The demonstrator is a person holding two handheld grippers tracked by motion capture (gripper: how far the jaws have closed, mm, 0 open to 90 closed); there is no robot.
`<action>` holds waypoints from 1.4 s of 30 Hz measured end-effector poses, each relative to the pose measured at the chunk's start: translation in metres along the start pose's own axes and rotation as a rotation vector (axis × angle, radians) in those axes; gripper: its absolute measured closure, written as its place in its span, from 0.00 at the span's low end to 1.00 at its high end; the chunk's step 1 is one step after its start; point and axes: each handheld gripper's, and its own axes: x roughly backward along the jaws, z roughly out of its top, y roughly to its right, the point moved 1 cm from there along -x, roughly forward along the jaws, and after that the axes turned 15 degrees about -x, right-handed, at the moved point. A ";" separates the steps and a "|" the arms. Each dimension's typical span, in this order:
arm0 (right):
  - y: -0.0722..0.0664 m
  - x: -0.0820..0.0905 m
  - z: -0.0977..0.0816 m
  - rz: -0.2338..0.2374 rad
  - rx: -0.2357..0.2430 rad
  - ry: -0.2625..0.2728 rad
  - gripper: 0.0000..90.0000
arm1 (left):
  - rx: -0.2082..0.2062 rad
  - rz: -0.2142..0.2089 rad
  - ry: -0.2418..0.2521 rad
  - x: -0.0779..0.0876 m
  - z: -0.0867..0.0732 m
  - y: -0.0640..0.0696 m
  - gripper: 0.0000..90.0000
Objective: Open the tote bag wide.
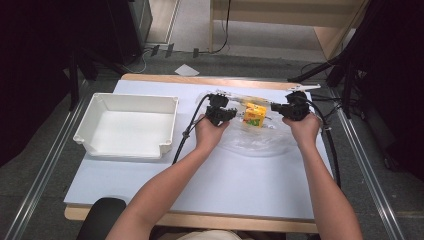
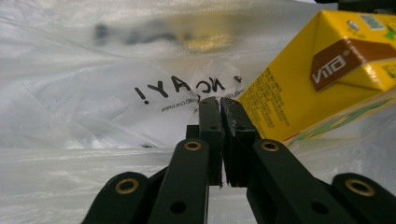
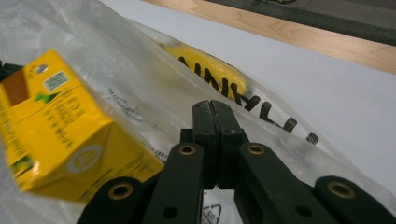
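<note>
The clear plastic bag lies crumpled on the white worktop, right of centre, with a yellow drink carton at its far middle, between the two hand-held tools. Seen from above, both forearms reach in from the near edge and angle forward, the hands set to either side of the bag. The left gripper sits at the bag's left edge, held in a hand whose wrist bends slightly inward; its cable trails back toward the person. The right gripper sits at the bag's right edge, its jaws turned inward toward the carton.

In the left gripper view, that tool has its jaws pressed together, and a fold of the bag's film seems caught at their tips, though the view is not sharp enough to be certain. The carton stands just right of the jaws, tilted, its long axis rising toward the upper right, brown-banded top uppermost.

In the right gripper view, that tool is likewise clamped shut over the bag's film; whether the film is actually pinched cannot be told. The carton leans at the left, blurred. A white bin rests on the worktop's left side, well apart.
</note>
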 end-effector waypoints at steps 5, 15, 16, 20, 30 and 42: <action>0.006 -0.016 0.002 -0.004 -0.035 -0.031 1.00 | 0.004 -0.003 -0.014 -0.009 -0.004 -0.001 0.98; 0.011 -0.039 -0.003 -0.014 -0.047 -0.066 1.00 | 0.007 -0.046 -0.049 -0.020 -0.023 0.008 0.98; 0.011 -0.041 -0.002 -0.015 -0.054 -0.070 1.00 | -0.001 -0.051 -0.051 -0.019 -0.025 0.009 0.98; 0.014 -0.047 0.001 -0.013 -0.080 -0.069 1.00 | -0.027 -0.069 -0.054 -0.013 -0.032 0.015 0.97; 0.012 -0.068 0.008 -0.053 -0.105 -0.087 1.00 | -0.061 -0.112 -0.060 -0.009 -0.048 0.028 0.97; 0.010 -0.074 0.006 -0.078 -0.123 -0.086 1.00 | -0.052 -0.124 -0.022 -0.004 -0.043 0.036 0.97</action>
